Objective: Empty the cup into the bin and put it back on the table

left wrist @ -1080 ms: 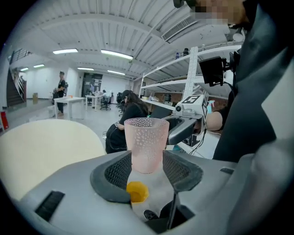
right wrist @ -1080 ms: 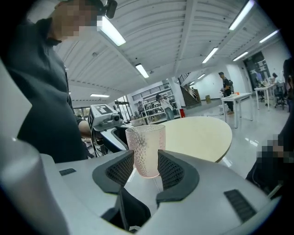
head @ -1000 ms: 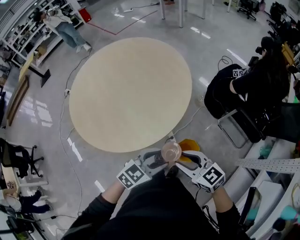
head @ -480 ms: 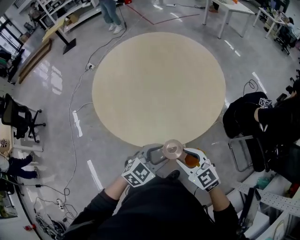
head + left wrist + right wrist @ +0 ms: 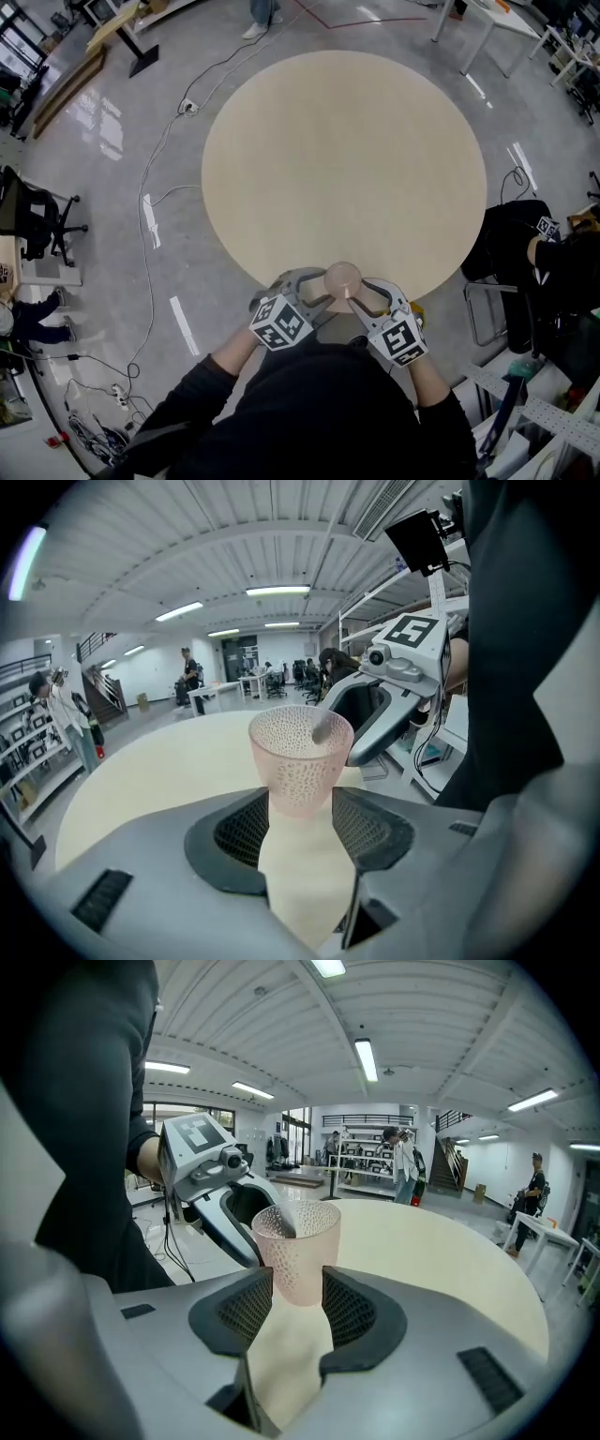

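Observation:
A pink, dotted translucent cup (image 5: 342, 278) stands upright over the near edge of the round beige table (image 5: 347, 159). Both grippers hold it from opposite sides. My left gripper (image 5: 324, 282) is shut on the cup's lower part (image 5: 300, 761), its jaws pressed to each side. My right gripper (image 5: 361, 285) is likewise shut on the cup (image 5: 298, 1246), pads against its base. Nothing shows inside the cup. Whether its base touches the tabletop (image 5: 150, 771) I cannot tell. A sliver of the orange bin (image 5: 415, 307) shows on the floor to the right of my right gripper.
A black chair (image 5: 506, 272) with a seated person stands right of the table. Cables (image 5: 150, 216) trail on the grey floor to the left, near an office chair (image 5: 33, 225). People stand and sit at desks in the background (image 5: 398, 1162).
Both grippers have carried the cup from above the orange bin to the table's near edge. The head view has swung toward the table, and the bin has almost left the picture.

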Demonstrator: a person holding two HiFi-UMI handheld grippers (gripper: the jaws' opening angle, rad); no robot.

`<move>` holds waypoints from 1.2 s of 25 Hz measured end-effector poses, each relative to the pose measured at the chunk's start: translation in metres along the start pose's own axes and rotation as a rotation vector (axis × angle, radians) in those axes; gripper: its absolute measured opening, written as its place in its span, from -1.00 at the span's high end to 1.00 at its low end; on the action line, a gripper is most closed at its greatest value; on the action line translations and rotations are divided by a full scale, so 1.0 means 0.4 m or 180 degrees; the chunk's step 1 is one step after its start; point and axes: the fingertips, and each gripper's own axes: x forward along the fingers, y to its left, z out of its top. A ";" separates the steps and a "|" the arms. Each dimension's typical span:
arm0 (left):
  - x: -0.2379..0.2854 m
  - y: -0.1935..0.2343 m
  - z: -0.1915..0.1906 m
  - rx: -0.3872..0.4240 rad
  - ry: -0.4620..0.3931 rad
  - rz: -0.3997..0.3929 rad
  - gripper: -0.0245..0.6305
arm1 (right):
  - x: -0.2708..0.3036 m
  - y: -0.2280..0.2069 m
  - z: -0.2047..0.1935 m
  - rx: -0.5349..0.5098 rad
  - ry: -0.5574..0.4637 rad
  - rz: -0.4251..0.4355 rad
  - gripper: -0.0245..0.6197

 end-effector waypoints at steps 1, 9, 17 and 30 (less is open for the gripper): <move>0.012 0.031 -0.014 0.0032 0.0035 -0.0003 0.26 | 0.031 -0.017 -0.003 0.0012 0.0037 -0.0031 0.40; 0.072 0.172 -0.136 0.0232 0.0359 -0.0174 0.26 | 0.215 -0.071 -0.048 0.0249 0.0363 -0.0146 0.40; 0.096 0.209 -0.220 0.0159 0.0555 -0.0359 0.26 | 0.303 -0.065 -0.082 0.0374 0.0605 -0.0102 0.40; 0.111 0.224 -0.261 -0.0159 0.0550 -0.0386 0.26 | 0.330 -0.063 -0.126 0.0598 0.0704 -0.0358 0.40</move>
